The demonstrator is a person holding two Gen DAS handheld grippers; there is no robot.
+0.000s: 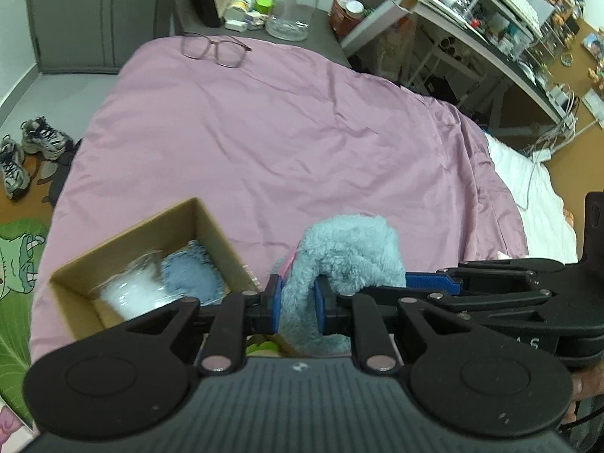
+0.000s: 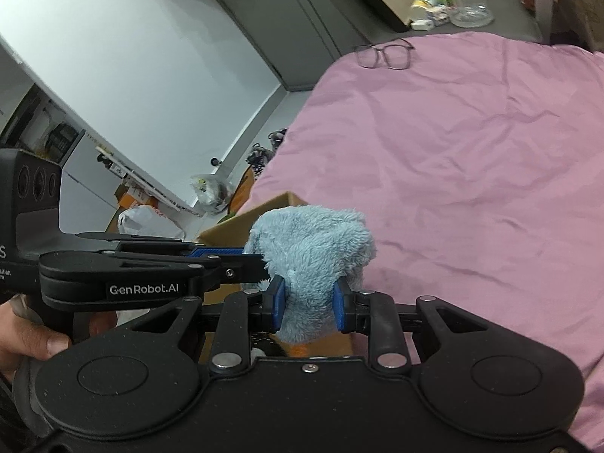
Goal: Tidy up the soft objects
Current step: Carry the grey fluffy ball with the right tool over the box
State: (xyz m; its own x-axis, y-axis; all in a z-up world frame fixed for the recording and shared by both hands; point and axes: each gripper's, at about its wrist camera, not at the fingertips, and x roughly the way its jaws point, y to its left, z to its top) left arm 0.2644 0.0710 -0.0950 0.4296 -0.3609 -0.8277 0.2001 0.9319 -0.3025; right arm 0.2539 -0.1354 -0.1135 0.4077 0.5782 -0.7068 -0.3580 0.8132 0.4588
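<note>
A fluffy light-blue plush cloth (image 1: 347,249) is held up over the pink bedspread by both grippers. My left gripper (image 1: 298,302) is shut on its hanging lower part. My right gripper (image 2: 308,304) is shut on the same cloth (image 2: 313,249) and enters the left wrist view from the right (image 1: 434,283). An open cardboard box (image 1: 124,238) sits on the bed to the left, just beside the cloth. It holds a blue-grey fluffy item (image 1: 192,275) and a white soft item in clear wrap (image 1: 132,294). The box rim also shows in the right wrist view (image 2: 234,226).
Eyeglasses (image 1: 215,49) lie at the far end of the bedspread (image 1: 283,132). A clear jar (image 1: 294,3) and small bottles stand on the grey headboard ledge. Sneakers (image 1: 34,151) lie on the floor to the left. A cluttered desk (image 1: 490,19) stands to the right.
</note>
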